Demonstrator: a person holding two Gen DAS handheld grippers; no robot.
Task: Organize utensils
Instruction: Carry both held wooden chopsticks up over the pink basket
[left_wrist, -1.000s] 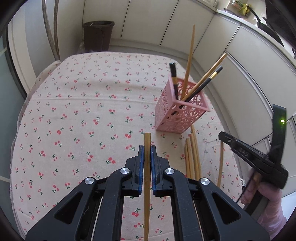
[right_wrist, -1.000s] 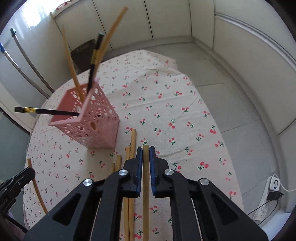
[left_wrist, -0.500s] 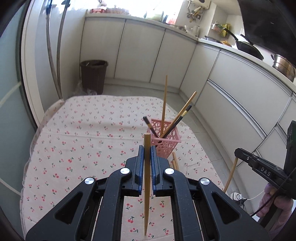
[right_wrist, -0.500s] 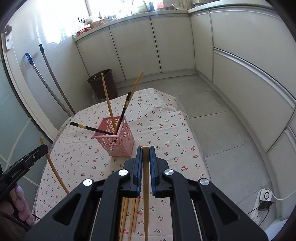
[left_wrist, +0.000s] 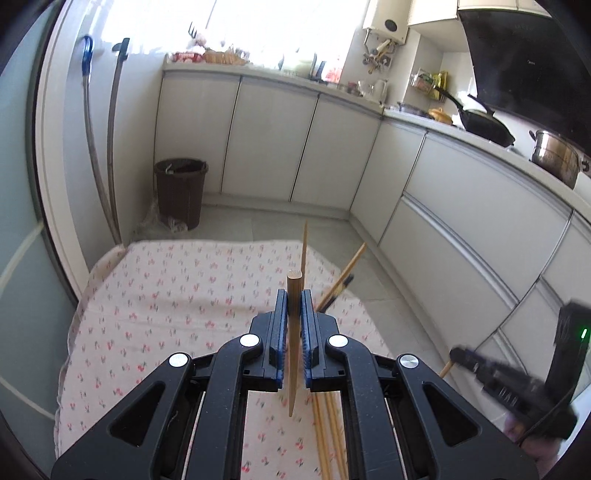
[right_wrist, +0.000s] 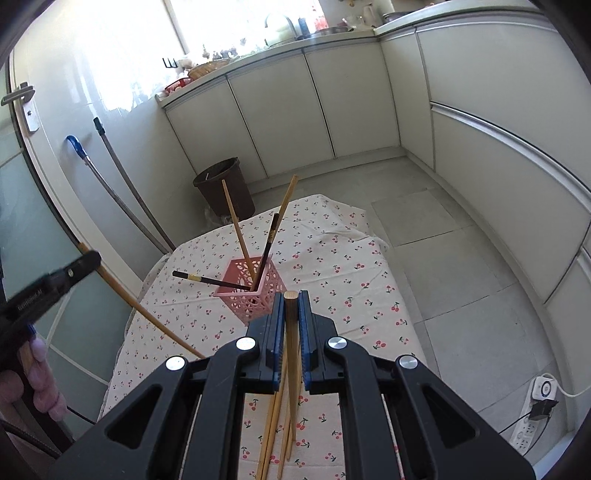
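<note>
Five chopsticks are already being kept in the pink holder (right_wrist: 255, 295), one chopstick is being gripped above the worktop (right_wrist: 351, 280) by each gripper's fingers, left gripper (left_wrist: 294, 295) and right gripper (right_wrist: 290, 295), and several loose chopsticks (right_wrist: 275, 424) are remaining.

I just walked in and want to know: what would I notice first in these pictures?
Each pair of tongs pinches one wooden chopstick: the left tongs and the right tongs. Behind the right tongs, a pink basket with chopsticks poking out stands on the cherry tablecloth. More loose chopsticks lie below.

Brown bin (left_wrist: 181, 192) by cabinets (left_wrist: 269, 136); wok (left_wrist: 484, 123); pot (left_wrist: 554, 157).
</note>
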